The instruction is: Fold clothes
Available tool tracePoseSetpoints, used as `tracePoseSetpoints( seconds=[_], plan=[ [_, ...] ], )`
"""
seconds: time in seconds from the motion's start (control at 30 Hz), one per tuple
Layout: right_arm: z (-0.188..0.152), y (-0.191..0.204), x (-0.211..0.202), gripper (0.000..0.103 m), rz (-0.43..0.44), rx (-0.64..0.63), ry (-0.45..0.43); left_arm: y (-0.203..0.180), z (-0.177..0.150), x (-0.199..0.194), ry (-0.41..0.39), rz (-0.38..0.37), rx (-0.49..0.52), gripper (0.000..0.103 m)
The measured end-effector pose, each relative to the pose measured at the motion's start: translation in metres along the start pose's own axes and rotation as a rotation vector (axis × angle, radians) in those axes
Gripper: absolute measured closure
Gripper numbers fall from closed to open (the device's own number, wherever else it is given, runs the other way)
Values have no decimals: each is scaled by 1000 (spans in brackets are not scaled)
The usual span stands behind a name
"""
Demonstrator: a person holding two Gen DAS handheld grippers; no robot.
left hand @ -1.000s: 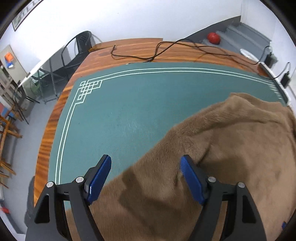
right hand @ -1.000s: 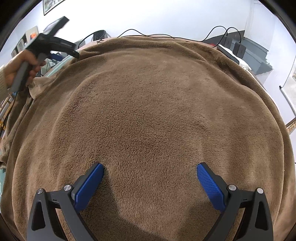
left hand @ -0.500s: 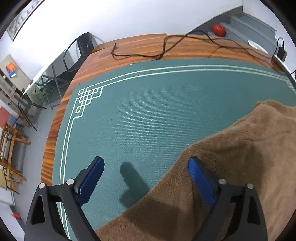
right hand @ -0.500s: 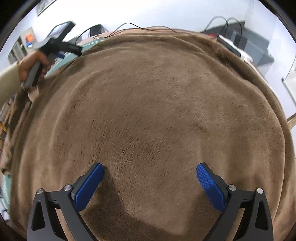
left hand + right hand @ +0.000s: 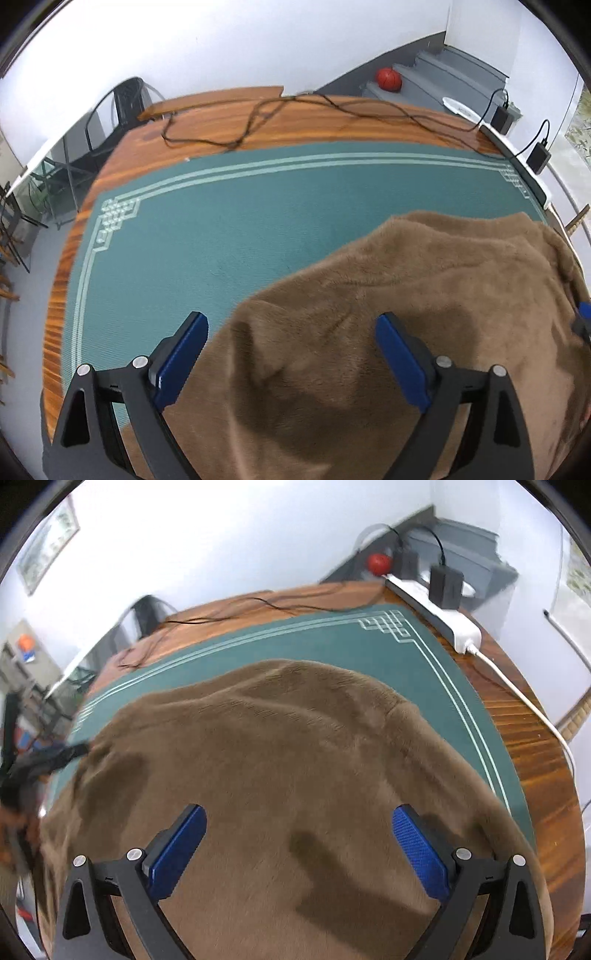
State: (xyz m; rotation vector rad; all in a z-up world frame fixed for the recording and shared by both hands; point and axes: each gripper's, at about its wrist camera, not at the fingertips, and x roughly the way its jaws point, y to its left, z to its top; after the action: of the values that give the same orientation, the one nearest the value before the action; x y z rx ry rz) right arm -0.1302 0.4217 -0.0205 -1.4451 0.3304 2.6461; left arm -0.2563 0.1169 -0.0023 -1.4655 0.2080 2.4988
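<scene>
A brown fleece garment [image 5: 424,295] lies spread on the green mat [image 5: 221,229], its left edge running between my left fingers. My left gripper [image 5: 291,354] hovers open over that edge, nothing held. In the right wrist view the same brown fleece garment [image 5: 280,757] fills the lower middle, and my right gripper [image 5: 299,845] hangs open above it, its shadow falling on the cloth. The left gripper [image 5: 48,757] shows blurred at the garment's far-left side. A blue tip of the right gripper [image 5: 583,314] peeks in at the right edge of the left wrist view.
The mat [image 5: 424,657] covers a wooden table [image 5: 295,122]. Black cables [image 5: 251,122] trail along its far edge. A white power strip [image 5: 436,613] with a black adapter lies at the far right. A red ball [image 5: 388,78] sits on grey steps. Chairs stand to the left.
Both grippers pulled back and rose. The garment now covers less of the right wrist view, exposing the mat's far corner. The left gripper swung back over the garment's left edge.
</scene>
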Motion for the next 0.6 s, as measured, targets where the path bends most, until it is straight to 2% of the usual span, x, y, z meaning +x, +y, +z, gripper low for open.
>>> tracePoseSetpoints(
  seconds=[0.13,0.27,0.4,0.6],
  plan=[
    [18,-17,22,1,-77,33,1,-9,-1,16,21,-1,6,8],
    [38,-35,47,1,-143,60,15,-10,2,33,37,32,-5,8],
    [48,-40,72,0,-203,18,49,-4,5,46,47,25,-41,6],
    [59,-40,77,0,-215,28,51,-1,8,51,53,29,-51,3]
  ],
)
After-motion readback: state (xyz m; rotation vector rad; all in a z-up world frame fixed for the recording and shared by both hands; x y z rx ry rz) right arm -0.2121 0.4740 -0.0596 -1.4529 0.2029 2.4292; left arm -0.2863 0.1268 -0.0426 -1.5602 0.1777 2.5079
